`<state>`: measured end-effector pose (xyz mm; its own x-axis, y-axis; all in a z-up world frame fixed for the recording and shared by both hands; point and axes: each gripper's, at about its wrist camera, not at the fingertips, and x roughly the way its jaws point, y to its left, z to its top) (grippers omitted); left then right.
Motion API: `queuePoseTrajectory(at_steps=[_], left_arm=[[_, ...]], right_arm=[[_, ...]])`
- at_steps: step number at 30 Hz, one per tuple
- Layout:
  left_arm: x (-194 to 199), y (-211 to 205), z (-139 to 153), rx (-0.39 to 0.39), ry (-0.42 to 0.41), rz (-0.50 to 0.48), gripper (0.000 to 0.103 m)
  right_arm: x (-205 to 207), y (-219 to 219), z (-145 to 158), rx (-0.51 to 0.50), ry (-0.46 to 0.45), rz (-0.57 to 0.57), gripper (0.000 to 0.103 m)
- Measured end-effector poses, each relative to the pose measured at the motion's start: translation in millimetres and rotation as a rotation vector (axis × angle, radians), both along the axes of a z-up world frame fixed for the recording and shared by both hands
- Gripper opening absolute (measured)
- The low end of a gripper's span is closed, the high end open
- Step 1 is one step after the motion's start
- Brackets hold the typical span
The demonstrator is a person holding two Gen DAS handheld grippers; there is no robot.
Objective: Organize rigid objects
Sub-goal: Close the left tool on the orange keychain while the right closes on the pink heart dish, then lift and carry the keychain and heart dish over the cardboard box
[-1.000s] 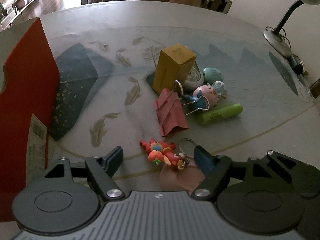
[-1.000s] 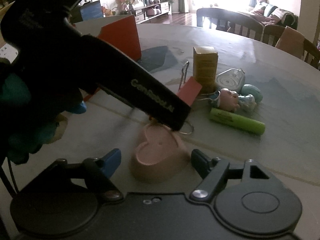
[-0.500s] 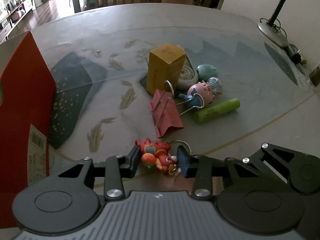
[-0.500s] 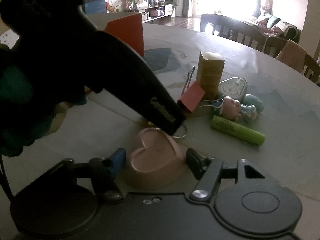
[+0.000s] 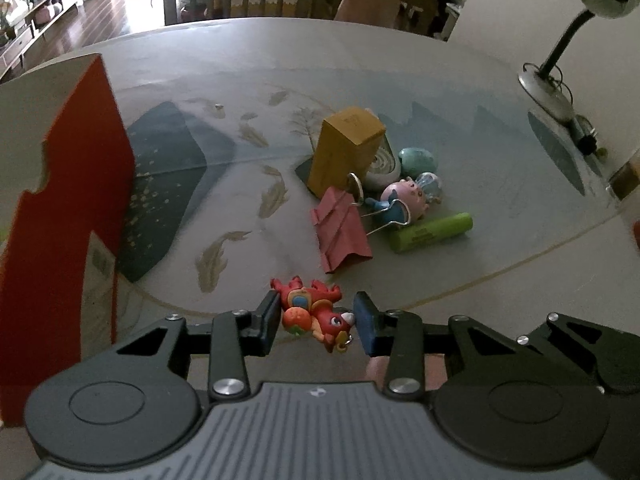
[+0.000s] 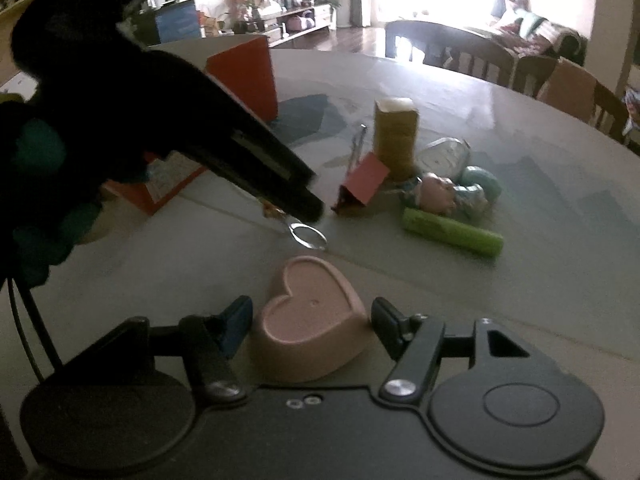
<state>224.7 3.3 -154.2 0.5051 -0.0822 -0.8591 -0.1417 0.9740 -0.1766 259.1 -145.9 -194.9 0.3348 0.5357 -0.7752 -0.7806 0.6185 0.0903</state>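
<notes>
Between the left gripper's jaws, red toy pinched; right gripper clamps heart dish; pile beyond untouched on the bench.

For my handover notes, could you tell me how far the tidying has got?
Nothing looks put away yet. The left gripper is shut on the red toy keychain; the right gripper brackets the pink heart dish. The yellow box, clip and green battery remain.

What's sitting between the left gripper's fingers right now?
In the left wrist view, the red dragon keychain sits between the left gripper fingers, lifted off the table.
</notes>
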Motion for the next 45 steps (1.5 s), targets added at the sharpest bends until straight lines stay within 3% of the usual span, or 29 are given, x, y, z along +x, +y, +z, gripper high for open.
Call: queuePoseTrajectory(at_steps=[10, 19, 34, 45], left_arm=[[-25, 10, 30, -0.027, -0.041, 0.004, 0.039], [-46, 29, 66, -0.053, -0.101, -0.002, 0.039], [-81, 81, 119, -0.055, -0.209, 0.016, 0.039], [-104, 127, 134, -0.032, -0.243, 0.033, 0.039]], right_arm=[[-13, -18, 44, 0.039, -0.015, -0.082, 0.065], [-24, -9, 84, 0.061, -0.053, -0.111, 0.065], [-46, 49, 135, 0.109, -0.118, -0.097, 0.065], [-63, 105, 153, 0.115, -0.174, -0.043, 0.065]])
